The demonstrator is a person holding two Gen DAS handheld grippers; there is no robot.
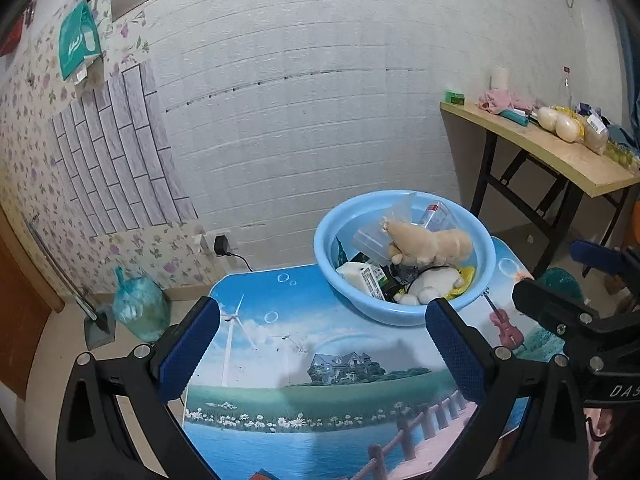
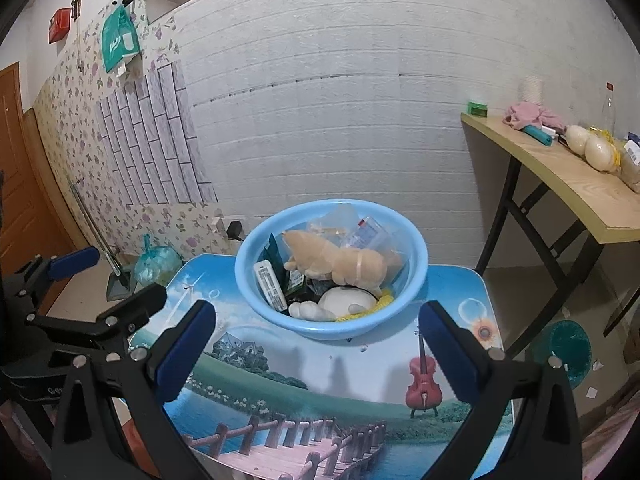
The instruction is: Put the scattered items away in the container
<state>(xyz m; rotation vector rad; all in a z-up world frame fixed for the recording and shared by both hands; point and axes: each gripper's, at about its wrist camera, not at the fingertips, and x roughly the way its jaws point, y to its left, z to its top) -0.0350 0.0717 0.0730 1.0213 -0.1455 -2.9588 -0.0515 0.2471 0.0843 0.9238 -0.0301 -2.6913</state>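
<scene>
light blue plastic, the round wash basin sits on the small table with the printed landscape top, just ahead of the right gripper and centred between its blue-padded fingers. the right gripper's jaws stand wide apart with nothing between them, over bare table. the left gripper is likewise spread wide and empty; from it the basin lies ahead and to the right, near the far right fingertip. in the left wrist view the right gripper's black frame shows at the right edge, beside the basin; in the right wrist view the left gripper shows at the left edge, off the table's left side.

inside the basin lies a tan plush dog on top of the pile, stretched across the middle. under it, toward the gripper, is a white plush toy over something yellow. on the left side of the basin stand a white rectangular carton with printed text and a dark green packet. at the far side are clear plastic wrappers and a small clear bottle with a red-and-white label.
</scene>
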